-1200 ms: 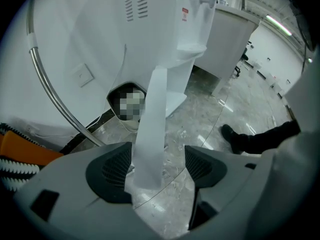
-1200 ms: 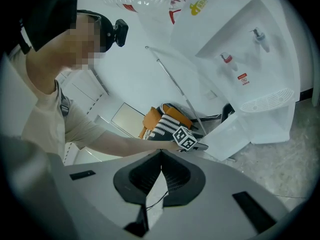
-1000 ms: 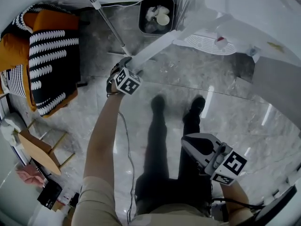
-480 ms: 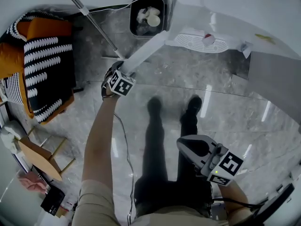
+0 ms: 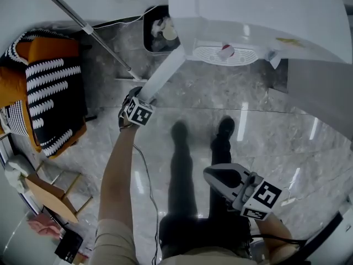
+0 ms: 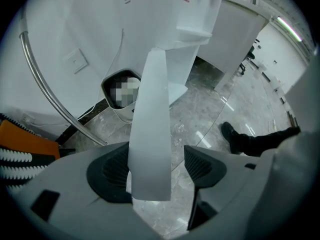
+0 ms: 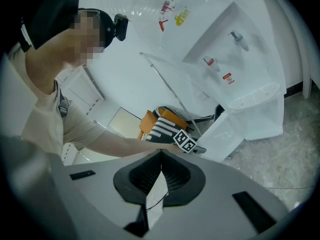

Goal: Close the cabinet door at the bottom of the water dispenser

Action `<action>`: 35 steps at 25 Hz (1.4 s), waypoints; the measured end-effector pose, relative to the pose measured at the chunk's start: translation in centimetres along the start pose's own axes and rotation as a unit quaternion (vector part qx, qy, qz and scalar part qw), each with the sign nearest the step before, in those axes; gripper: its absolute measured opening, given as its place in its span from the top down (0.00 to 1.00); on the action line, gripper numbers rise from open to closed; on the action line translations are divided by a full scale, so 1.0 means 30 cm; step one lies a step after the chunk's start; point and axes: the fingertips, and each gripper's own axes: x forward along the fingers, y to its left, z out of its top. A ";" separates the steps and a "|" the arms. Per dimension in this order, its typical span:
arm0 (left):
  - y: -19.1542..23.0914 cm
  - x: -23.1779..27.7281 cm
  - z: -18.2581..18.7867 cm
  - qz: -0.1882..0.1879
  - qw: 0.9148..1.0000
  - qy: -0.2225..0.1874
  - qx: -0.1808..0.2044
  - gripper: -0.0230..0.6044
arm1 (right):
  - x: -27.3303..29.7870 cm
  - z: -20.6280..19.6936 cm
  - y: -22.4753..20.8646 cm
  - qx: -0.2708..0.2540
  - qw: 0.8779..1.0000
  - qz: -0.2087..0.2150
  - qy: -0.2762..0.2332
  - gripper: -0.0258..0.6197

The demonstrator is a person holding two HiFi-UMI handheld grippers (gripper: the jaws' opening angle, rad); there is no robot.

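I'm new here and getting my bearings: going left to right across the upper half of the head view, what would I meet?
Striped cushion → left gripper, at the end of the open cabinet door → white drip tray.

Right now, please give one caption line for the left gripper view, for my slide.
Left gripper, jaws apart, straddles the edge of the open cabinet door of the water dispenser.

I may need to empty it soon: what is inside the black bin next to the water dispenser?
Pale crumpled rubbish and a round cup-like piece lie in the bin. The water dispenser covers its right part, and what lies beneath the rubbish is hidden.
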 end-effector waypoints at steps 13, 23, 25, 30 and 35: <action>-0.128 0.024 -0.002 -0.036 0.998 0.000 -0.045 0.49 | -0.075 0.025 -0.032 -0.005 1.000 -0.010 -0.026 0.94; -0.184 0.014 0.026 -0.060 0.996 -0.003 -0.068 0.49 | -0.113 0.024 -0.058 -0.002 0.999 -0.016 -0.036 0.94; -0.205 0.015 0.027 -0.066 0.995 -0.002 -0.070 0.49 | -0.120 0.021 -0.063 0.000 0.999 -0.018 -0.038 0.94; -0.265 0.018 0.037 -0.087 0.994 -0.003 -0.068 0.49 | -0.130 0.019 -0.072 0.003 0.999 -0.019 -0.048 0.93; -0.332 0.018 0.050 -0.103 0.993 0.002 -0.057 0.49 | -0.151 0.015 -0.071 0.006 0.998 -0.017 -0.057 0.94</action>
